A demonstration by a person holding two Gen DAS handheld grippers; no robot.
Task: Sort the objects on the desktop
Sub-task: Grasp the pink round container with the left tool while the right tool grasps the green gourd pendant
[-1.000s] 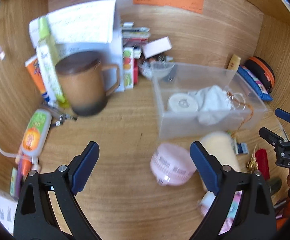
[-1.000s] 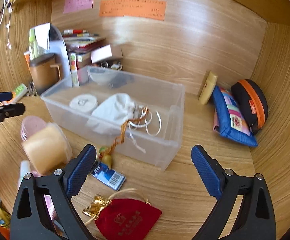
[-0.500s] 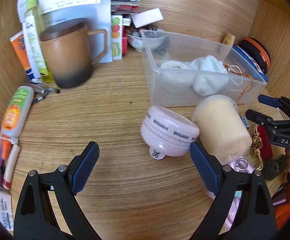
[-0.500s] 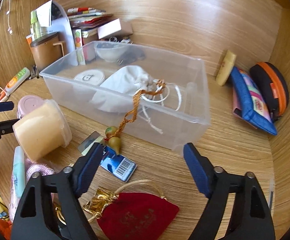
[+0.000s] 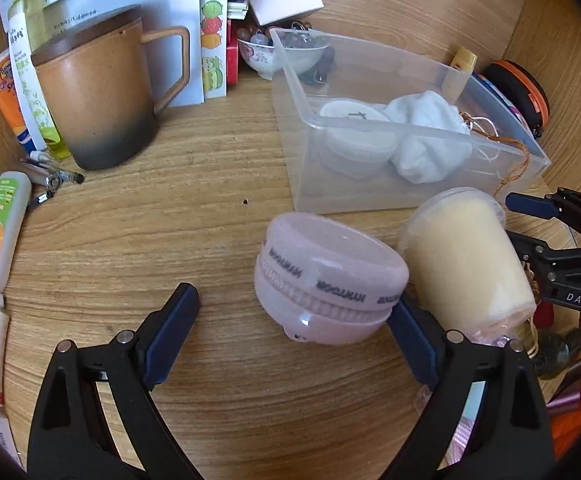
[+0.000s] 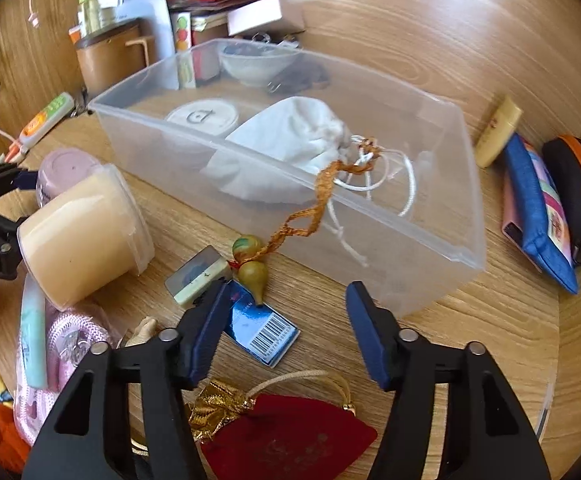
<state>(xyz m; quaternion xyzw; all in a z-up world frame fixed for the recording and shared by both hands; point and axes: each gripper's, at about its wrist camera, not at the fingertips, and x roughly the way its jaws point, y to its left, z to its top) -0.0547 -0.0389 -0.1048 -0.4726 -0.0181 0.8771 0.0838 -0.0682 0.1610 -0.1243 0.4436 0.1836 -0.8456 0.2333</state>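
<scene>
In the left wrist view, a pink round container point(image 5: 326, 276) lies tilted on the wooden desk. It sits between the fingers of my open left gripper point(image 5: 290, 328), close against the right pad. A cream cup point(image 5: 466, 264) lies on its side beside it. My right gripper point(image 6: 286, 320) hovers low over a blue barcode card point(image 6: 262, 328) and a small gourd pendant point(image 6: 252, 276). Its jaws are closing and the pads press on nothing. An orange cord point(image 6: 310, 216) hangs over the wall of the clear plastic box point(image 6: 370, 240), which holds a white pouch point(image 6: 290, 140) and a round tin point(image 6: 202, 116).
A brown mug point(image 5: 98, 96), tubes and papers crowd the back left. A red velvet pouch point(image 6: 290, 436) lies under my right gripper. A blue pouch point(image 6: 538, 208) and a black-and-orange case point(image 6: 578, 192) lean at the right wall. Pink cord point(image 6: 66, 344) lies at the left.
Both grippers have sunk toward the desk and tipped downward. The right jaws have narrowed. The pink container has come between the left fingers.
</scene>
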